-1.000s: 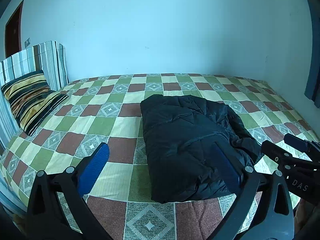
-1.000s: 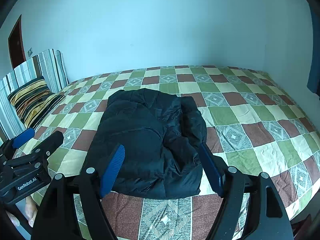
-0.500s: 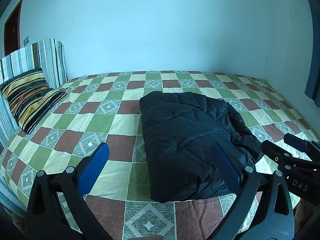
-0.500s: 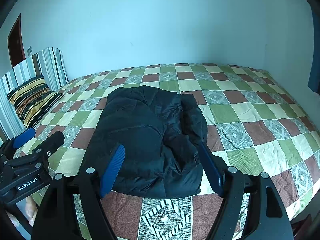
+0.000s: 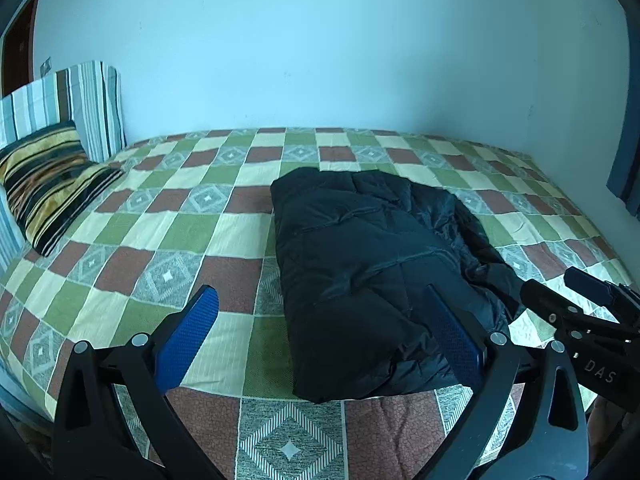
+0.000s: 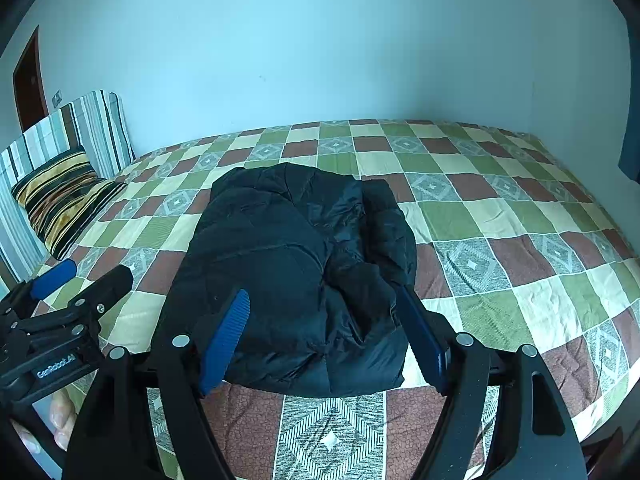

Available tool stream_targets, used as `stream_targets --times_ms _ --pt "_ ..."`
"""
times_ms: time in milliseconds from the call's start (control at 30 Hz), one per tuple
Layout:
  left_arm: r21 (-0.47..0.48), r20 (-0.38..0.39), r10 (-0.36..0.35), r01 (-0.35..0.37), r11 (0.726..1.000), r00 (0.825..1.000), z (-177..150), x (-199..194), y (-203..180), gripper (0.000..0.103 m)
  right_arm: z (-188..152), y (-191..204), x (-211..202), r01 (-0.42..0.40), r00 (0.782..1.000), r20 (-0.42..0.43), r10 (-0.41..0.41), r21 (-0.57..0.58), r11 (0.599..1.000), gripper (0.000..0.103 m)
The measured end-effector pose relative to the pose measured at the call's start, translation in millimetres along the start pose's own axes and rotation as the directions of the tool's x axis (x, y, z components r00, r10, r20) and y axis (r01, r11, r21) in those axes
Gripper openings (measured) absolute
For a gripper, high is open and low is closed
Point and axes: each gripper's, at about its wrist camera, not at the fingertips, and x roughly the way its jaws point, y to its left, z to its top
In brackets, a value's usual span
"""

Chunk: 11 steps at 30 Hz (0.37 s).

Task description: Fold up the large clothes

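Observation:
A black puffer jacket (image 5: pixel 372 272) lies folded into a thick bundle on the checkered bed (image 5: pixel 168 240), near its front edge. It also shows in the right wrist view (image 6: pixel 296 272). My left gripper (image 5: pixel 320 300) is open and empty, held back from the bed's front edge, with the jacket's near end in front of its right finger. My right gripper (image 6: pixel 324 300) is open and empty, held back from the jacket's near end. Each gripper shows at the side of the other's view: the right one (image 5: pixel 576 300), the left one (image 6: pixel 84 280).
A striped cushion (image 5: pixel 48 176) leans on a striped headboard (image 5: pixel 80 100) at the left end of the bed. A pale wall (image 5: pixel 320 48) runs behind the bed. A dark curtain (image 5: pixel 628 176) hangs at the right. A dark door (image 6: pixel 30 80) stands at far left.
Both views have tilted slightly upward, so the jacket and bed sit a little lower in the frames. The jacket has not moved and both grippers stay open.

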Motion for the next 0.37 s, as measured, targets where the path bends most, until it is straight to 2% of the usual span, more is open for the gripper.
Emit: stream_targets --times_ms 100,200,300,367 --pt "0.014 -0.002 0.016 -0.016 1.0 1.0 -1.7 7.6 1.1 0.101 -0.4 -3.0 4.2 0.002 1.0 -0.007 -0.002 0.004 1.0 0.075" --pt "0.016 -0.012 0.079 -0.078 0.997 0.997 -1.6 18.6 7.0 0.101 1.3 -9.6 8.3 0.011 1.0 -0.009 -0.011 0.011 1.0 0.075" --pt "0.018 -0.034 0.101 -0.1 0.995 0.994 -0.4 35.5 26.0 0.101 4.5 -25.8 12.2 0.045 0.999 -0.003 -0.044 0.025 0.999 0.075" --pt "-0.005 -0.045 0.159 -0.159 0.987 0.986 0.3 49.5 47.6 0.101 6.8 -48.8 19.3 0.097 0.995 -0.001 -0.098 0.056 0.994 0.083"
